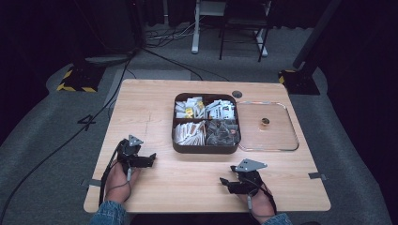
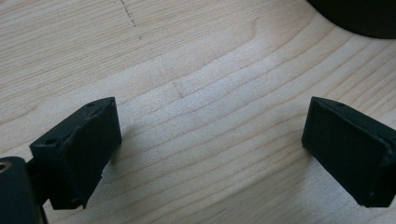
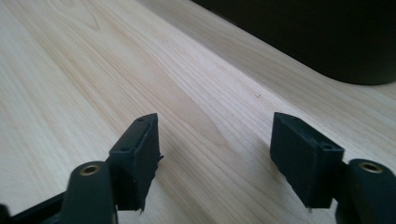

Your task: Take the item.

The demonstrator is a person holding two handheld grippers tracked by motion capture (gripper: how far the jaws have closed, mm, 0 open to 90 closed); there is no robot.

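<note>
Pale wood-grain table [image 1: 150,108], rectangular, with rounded corners and a small round grommet [image 1: 237,94] near its far edge.

Item: dark brown box [image 1: 205,149], rounded-square, divided into four compartments. The far two hold white packets (some with yellow marks; any print is too small to read); near left holds pale, paper-like sachets; near right holds darker, glossy wrapped pieces.

Item: clear lid [image 1: 291,140], rounded rectangle, lying flat just right of the box and touching its side; a small brass-coloured knob [image 1: 265,123] sits at its centre.

Item: left gripper [image 1: 151,158], matte black, resting on the table near the box's near-left corner, held in the person's left hand [image 1: 117,180]. Its own view shows jaws wide apart over bare wood, nothing between them.

Item: right gripper [image 1: 224,182], matte black with grey three-cornered plate, on the table in front of the box, held in the right hand [image 1: 257,202]. Jaws likewise spread, nothing gripped.

Denim sleeves at the near edge.
</note>
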